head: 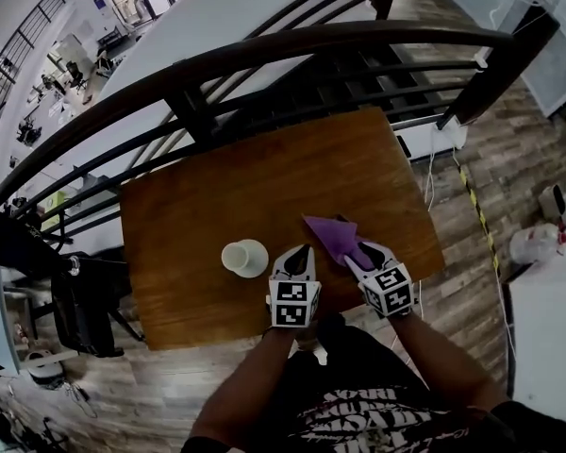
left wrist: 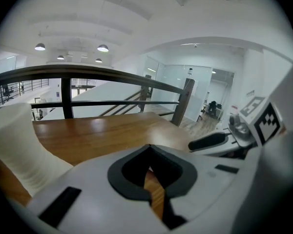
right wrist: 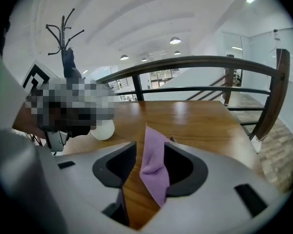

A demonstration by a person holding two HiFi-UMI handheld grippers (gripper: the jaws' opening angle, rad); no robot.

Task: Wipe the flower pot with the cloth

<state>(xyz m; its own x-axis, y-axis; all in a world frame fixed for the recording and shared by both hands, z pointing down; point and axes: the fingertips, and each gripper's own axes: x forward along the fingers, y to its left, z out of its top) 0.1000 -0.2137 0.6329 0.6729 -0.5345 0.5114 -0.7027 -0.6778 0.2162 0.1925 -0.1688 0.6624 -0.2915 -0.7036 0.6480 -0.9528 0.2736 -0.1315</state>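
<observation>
A small white flower pot stands upright on the wooden table, near its front edge. Just right of the pot is my left gripper, shut with nothing in it; its own view has the pot close at the left, apart from the jaws. A purple cloth lies crumpled on the table in front of my right gripper. In the right gripper view the jaws stand open, and the cloth hangs between them against the right finger, with bare wood showing beside the left one. The pot sits further left.
A dark curved railing runs along the table's far side, with a drop behind it. Wood floor and cables lie to the right, a dark chair to the left. A coat stand rises behind the table.
</observation>
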